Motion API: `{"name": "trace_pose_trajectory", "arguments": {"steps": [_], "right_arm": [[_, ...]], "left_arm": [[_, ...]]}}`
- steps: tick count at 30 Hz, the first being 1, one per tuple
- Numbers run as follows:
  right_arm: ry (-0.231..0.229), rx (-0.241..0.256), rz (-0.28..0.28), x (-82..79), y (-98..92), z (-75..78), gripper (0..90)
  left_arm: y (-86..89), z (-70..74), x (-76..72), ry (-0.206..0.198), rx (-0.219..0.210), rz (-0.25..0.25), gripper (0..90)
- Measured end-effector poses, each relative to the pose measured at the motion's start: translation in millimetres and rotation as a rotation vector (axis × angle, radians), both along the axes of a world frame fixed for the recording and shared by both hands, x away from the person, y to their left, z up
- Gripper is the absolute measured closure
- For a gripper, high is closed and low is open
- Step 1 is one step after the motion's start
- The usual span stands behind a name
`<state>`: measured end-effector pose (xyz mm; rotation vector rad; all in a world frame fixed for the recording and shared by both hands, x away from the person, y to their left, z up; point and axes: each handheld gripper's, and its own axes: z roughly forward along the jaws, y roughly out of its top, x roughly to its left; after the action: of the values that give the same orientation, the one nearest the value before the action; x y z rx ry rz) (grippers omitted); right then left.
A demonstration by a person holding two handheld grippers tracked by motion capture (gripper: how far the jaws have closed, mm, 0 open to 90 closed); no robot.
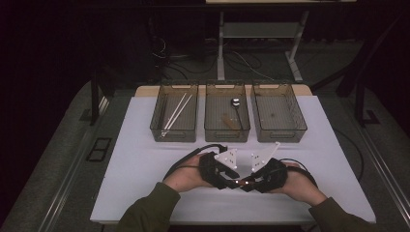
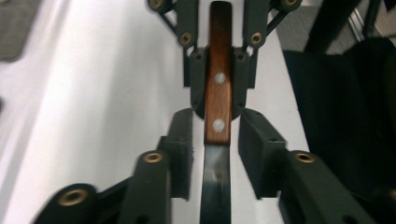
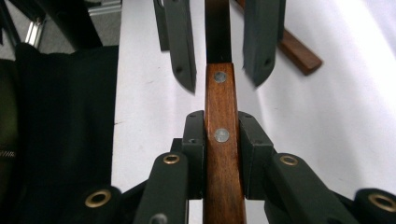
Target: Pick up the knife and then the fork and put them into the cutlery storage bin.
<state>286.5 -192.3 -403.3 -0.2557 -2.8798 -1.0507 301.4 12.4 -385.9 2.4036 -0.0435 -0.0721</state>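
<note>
Between the parted left gripper (image 2: 215,140), the knife (image 2: 218,93) sits clamped by the right gripper (image 3: 222,135).

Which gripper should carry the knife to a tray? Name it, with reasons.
Right. The right gripper is clamped on the knife's wooden handle; the left gripper has its jaws open either side of the blade, not gripping it.

The high view looks forward and down over the whole white rectangular table (image 1: 145,193) from the near side. Each gripper view sits low and close, facing the other; both share the wooden-handled, dark-bladed knife (image 2: 218,102) between them.
</note>
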Motion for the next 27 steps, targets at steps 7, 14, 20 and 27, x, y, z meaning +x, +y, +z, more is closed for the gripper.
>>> {"name": "trace_pose_trajectory", "arguments": {"steps": [7, 14, 20, 27], "right_arm": [[0.003, 0.008, -0.072, 7.0, -16.6, -0.2, 75.3], [-0.001, 0.014, -0.172, 17.4, -41.7, 0.5, 75.2], [0.003, 0.033, -0.26, 24.3, -59.2, 5.5, 75.2], [0.004, 0.034, -0.348, 31.4, -69.8, 9.4, 75.2]], "left_arm": [[39.9, -1.4, 6.5, -0.001, -0.094, 0.193, 47.9], [85.4, -14.2, 2.0, -0.006, -0.162, 0.434, 41.4], [113.1, -23.7, -8.9, -0.016, -0.223, 0.557, 32.0], [132.4, -34.9, -15.6, -0.027, -0.236, 0.634, 13.3]]}}
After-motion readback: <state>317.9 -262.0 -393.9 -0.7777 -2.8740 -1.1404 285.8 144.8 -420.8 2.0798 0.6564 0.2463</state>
